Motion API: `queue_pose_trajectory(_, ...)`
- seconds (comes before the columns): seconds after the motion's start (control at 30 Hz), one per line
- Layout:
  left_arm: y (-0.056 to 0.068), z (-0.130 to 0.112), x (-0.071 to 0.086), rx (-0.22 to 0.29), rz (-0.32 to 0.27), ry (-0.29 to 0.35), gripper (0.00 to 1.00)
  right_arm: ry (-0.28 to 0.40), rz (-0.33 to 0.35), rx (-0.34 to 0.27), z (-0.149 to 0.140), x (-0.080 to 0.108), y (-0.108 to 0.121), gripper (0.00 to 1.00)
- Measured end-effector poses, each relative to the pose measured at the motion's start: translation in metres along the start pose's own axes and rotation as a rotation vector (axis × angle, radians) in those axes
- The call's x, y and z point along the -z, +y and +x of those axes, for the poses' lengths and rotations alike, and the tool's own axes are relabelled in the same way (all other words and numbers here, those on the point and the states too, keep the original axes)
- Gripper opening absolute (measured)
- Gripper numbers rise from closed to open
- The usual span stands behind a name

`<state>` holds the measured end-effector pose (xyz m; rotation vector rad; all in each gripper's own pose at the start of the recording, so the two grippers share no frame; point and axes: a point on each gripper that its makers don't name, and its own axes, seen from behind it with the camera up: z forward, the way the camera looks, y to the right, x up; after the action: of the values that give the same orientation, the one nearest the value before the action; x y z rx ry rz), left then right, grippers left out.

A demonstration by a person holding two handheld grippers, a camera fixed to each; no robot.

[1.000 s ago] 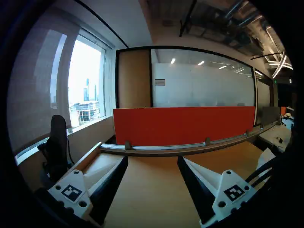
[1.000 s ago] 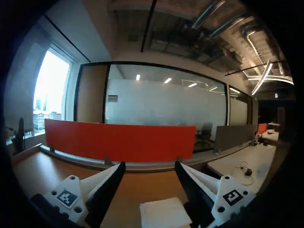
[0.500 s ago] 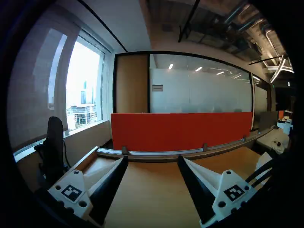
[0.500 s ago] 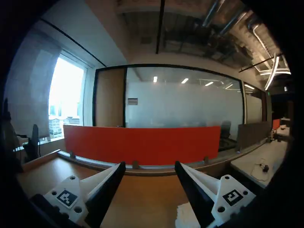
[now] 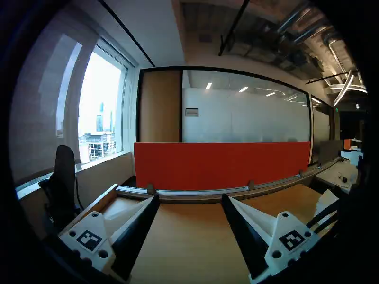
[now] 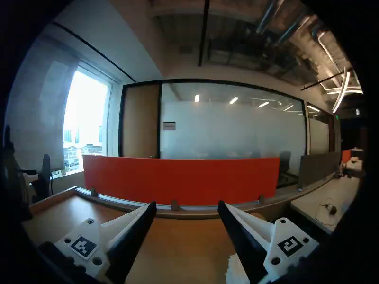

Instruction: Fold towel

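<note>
While both claws hover over the table [image 5: 189, 251], neither grips anything. Left claw [image 5: 188, 198]: fingers apart, bare tabletop between them. Right claw [image 6: 186, 203]: same, fingers apart, nothing pinched.

Towel [image 6: 233, 270]: white, coarse woven texture. Just a corner of it in the right gripper view at 5 o'clock, lying on the table by the inner edge of that claw's right finger. Can't tell if it touches the finger.

Materials: the table is smooth, warm wood-tone laminate. Claw fingers are white plastic wedges with black inner faces, each carrying a square black-and-white marker tag [image 5: 89, 240]. Flat matte orange divider [image 5: 218, 165] runs along the far table edge at 12 o'clock, on a grey metal rail [image 5: 199, 193]. Behind it is a frosted glass wall [image 5: 246, 113], with a wood panel [image 5: 160, 106] beside it.

Left gripper view: bright window [image 5: 99, 118] at 9 o'clock with city buildings, and a black high-back chair [image 5: 61, 182] at 8 o'clock.

Right gripper view: a second white table [image 6: 322, 203] at 4 o'clock with a small dark cable [image 6: 328, 208] on it, and a grey divider [image 6: 317, 170] above.

Writing: small sign [image 5: 192, 112] on the glass, too small to read.
</note>
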<state>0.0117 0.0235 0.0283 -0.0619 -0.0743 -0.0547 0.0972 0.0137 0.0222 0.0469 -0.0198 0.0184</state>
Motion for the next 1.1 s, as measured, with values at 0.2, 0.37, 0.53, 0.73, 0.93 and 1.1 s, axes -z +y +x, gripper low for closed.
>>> queue_pose_trajectory(0.2, 0.004, -0.007, 0.004, 0.003, -0.022, 0.026, 0.96, 0.017, -0.001, -0.028, 0.006, 0.006, -0.007, 1.00)
queue_pose_trajectory(0.37, 0.003, -0.019, 0.006, -0.014, -0.021, 0.043, 0.96, 0.019, 0.004, -0.039, 0.006, 0.011, -0.013, 1.00)
queue_pose_trajectory(0.53, 0.002, -0.039, 0.009, -0.032, -0.017, 0.052, 0.96, 0.032, 0.006, -0.044, 0.008, 0.017, -0.017, 1.00)
queue_pose_trajectory(0.73, 0.003, -0.068, 0.013, -0.051, -0.019, 0.061, 0.96, 0.037, 0.010, -0.042, 0.006, 0.021, -0.020, 1.00)
queue_pose_trajectory(0.93, 0.002, -0.100, 0.016, -0.058, -0.019, 0.065, 0.96, 0.041, 0.019, -0.030, -0.004, 0.022, -0.027, 1.00)
queue_pose_trajectory(1.1, -0.002, -0.123, 0.018, -0.069, -0.008, 0.071, 0.96, 0.036, 0.026, -0.023, -0.020, 0.021, -0.034, 1.00)
